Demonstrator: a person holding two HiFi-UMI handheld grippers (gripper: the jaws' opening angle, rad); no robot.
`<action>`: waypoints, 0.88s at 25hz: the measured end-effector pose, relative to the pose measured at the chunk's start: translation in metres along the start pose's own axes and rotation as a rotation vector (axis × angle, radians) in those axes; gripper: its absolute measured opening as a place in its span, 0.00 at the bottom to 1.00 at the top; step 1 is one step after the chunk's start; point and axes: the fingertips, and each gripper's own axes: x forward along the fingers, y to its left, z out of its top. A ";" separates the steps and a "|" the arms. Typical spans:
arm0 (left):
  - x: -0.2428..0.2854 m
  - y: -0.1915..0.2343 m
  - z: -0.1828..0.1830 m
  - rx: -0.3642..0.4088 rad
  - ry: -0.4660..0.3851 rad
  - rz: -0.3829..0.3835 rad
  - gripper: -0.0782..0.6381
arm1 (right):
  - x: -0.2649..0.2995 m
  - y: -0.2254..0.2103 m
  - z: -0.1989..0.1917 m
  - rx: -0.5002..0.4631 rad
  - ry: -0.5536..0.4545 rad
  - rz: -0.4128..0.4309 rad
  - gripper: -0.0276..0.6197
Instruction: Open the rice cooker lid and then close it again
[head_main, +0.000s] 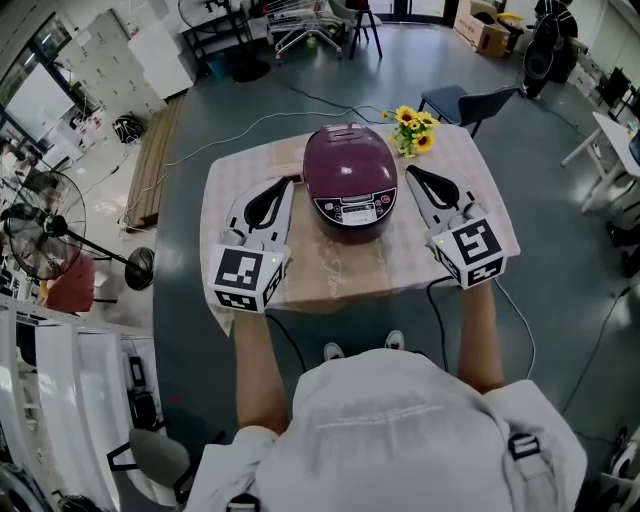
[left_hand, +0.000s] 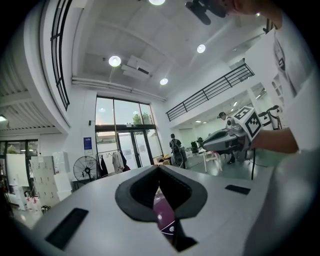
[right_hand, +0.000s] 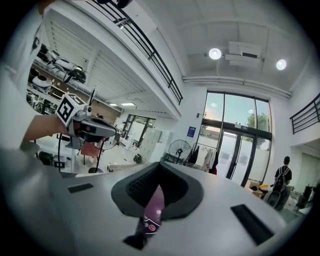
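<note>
Firmly pressed together and empty, the jaws of the left gripper (head_main: 286, 184) and right gripper (head_main: 414, 174) flank a rounded, glossy purple rice cooker (head_main: 350, 165), lid shut, on the table (head_main: 235, 165). Its length runs front to back, control panel (head_main: 352, 211) facing the person.

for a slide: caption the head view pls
Closed purple rice cooker flanked by the left gripper and right gripper, both shut
</note>
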 end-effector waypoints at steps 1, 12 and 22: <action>0.000 -0.001 0.000 0.000 0.000 -0.002 0.13 | 0.000 0.000 -0.001 0.002 0.003 -0.001 0.08; -0.006 -0.005 -0.006 -0.012 0.014 -0.014 0.13 | -0.002 0.004 -0.003 -0.002 0.014 -0.003 0.08; -0.010 -0.009 -0.013 -0.022 0.031 -0.021 0.13 | -0.005 0.008 -0.010 0.006 0.028 0.003 0.08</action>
